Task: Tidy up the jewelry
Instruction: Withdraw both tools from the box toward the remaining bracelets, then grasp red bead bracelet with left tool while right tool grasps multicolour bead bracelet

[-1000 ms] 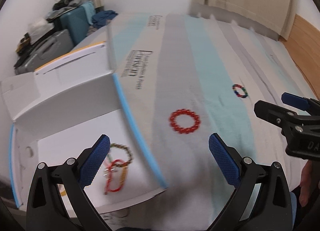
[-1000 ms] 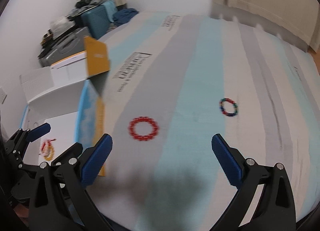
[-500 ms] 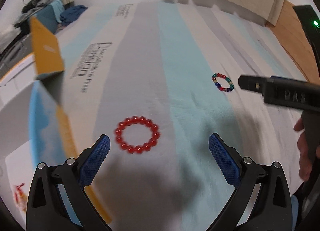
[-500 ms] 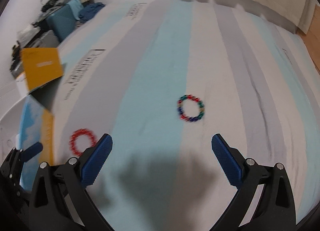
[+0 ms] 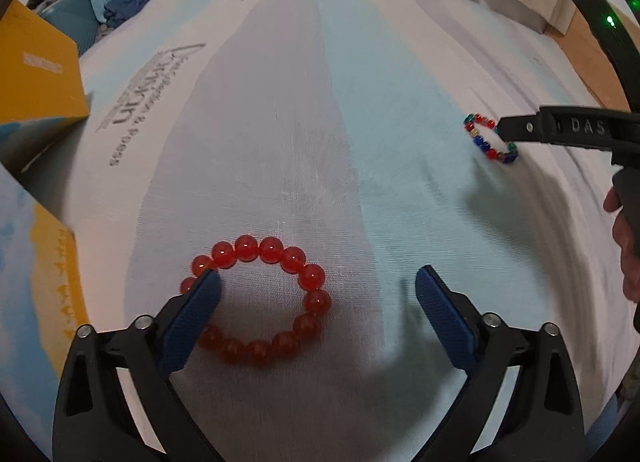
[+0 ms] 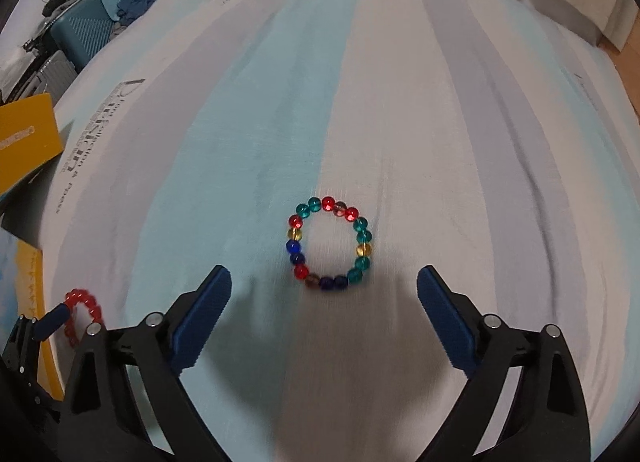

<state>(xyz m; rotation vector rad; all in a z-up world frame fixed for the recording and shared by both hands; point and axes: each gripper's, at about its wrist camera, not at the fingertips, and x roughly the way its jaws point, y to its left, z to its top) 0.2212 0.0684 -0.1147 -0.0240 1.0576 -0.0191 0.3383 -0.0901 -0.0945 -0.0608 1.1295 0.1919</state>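
A red bead bracelet point(image 5: 270, 249) lies flat on the striped bed sheet point(image 5: 320, 102). My left gripper point(image 5: 316, 276) hangs low over it, jaws wide and closing. Its left finger point(image 5: 192, 314) covers the ring's left side, while the right finger stands apart on bare sheet. A multicoloured bead bracelet point(image 6: 362, 226) lies further right. My right gripper point(image 6: 324, 274) is just above it, jaws wide and closing, the ring between the tips with no pad on it. In the left wrist view one right gripper finger point(image 5: 520, 128) crosses that bracelet point(image 5: 486, 146).
A cardboard box stands at the left: its yellow flap point(image 5: 36, 74) is up, and its printed blue and yellow wall point(image 5: 36, 262) runs along the bed. A teal suitcase point(image 6: 84, 34) with clothes sits far left. A person's hand point(image 5: 628, 246) shows at the right edge.
Both grippers came down and rightward, away from the box. The left now sits over the red bracelet, the right over the multicoloured one. Both pairs of jaws have narrowed slightly.
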